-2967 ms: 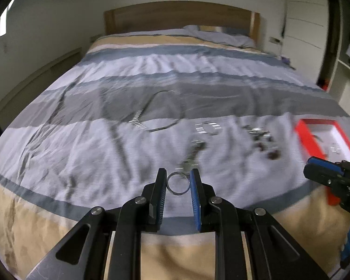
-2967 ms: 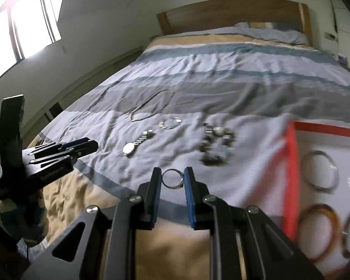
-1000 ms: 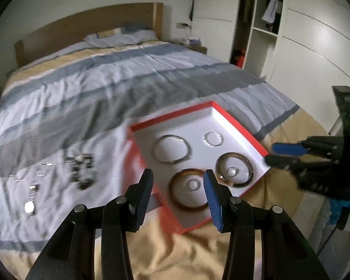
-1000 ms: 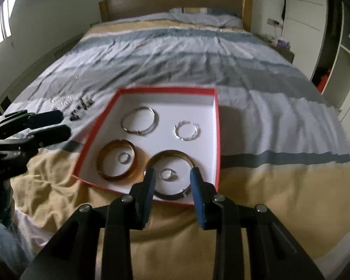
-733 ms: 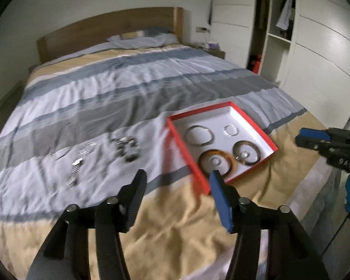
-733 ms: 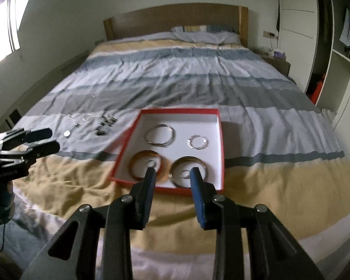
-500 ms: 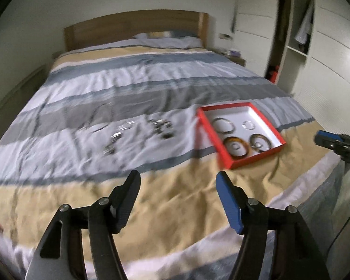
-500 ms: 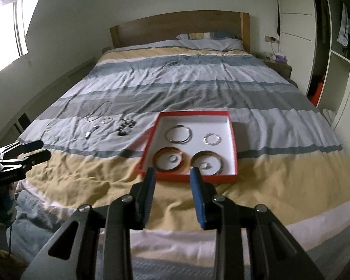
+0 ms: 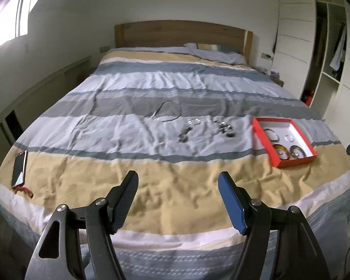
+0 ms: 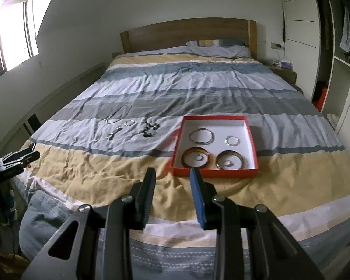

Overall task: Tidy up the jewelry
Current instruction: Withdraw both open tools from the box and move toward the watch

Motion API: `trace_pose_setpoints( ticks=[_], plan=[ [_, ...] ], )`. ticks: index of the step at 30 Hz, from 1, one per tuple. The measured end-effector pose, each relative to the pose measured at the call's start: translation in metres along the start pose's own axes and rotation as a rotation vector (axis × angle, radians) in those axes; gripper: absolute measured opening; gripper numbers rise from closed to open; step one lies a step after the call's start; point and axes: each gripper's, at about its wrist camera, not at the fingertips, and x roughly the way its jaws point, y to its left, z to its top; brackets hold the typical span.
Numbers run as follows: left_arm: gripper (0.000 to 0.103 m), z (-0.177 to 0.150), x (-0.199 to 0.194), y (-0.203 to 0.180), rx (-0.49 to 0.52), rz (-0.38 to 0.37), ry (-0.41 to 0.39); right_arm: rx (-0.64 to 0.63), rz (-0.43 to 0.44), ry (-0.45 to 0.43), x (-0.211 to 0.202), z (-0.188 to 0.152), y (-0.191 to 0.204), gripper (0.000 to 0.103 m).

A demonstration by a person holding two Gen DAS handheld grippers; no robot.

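Right wrist view: right gripper (image 10: 172,177) gaped moderately, empty, above bed foot; left gripper (image 9: 177,186) spread wide, empty. Red-rimmed white cardboard tray (image 10: 251,140) held bangles, rings. Silver watch (image 10: 113,134), thin chain necklace (image 10: 119,114), dark bead bracelet (image 10: 150,127) lay loose on striped duvet (image 10: 198,88). Risk: chain likely snags in wrinkles, slips from pads.

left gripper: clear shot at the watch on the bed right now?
Probably yes. Left gripper is open and empty, held back over the foot of the bed; only bare duvet lies before the watch.
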Motion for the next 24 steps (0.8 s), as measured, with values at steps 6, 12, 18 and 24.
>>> trace_pose_setpoints(
  ticks=[6, 12, 18, 24],
  plan=[
    [0.07, -0.001, 0.01, 0.015, -0.025, 0.024, 0.009, -0.032, 0.03, 0.014, 0.021, 0.011, 0.019, 0.029],
    [0.075, 0.009, 0.041, 0.021, -0.022, 0.036, 0.035, -0.042, 0.063, 0.047, 0.062, 0.022, 0.028, 0.029],
    [0.076, 0.028, 0.087, 0.025, -0.036, 0.052, 0.053, -0.044, 0.096, 0.092, 0.123, 0.035, 0.034, 0.03],
    [0.077, 0.042, 0.134, 0.022, -0.035, 0.052, 0.074, -0.047, 0.133, 0.124, 0.177, 0.045, 0.04, 0.032]
  ],
)
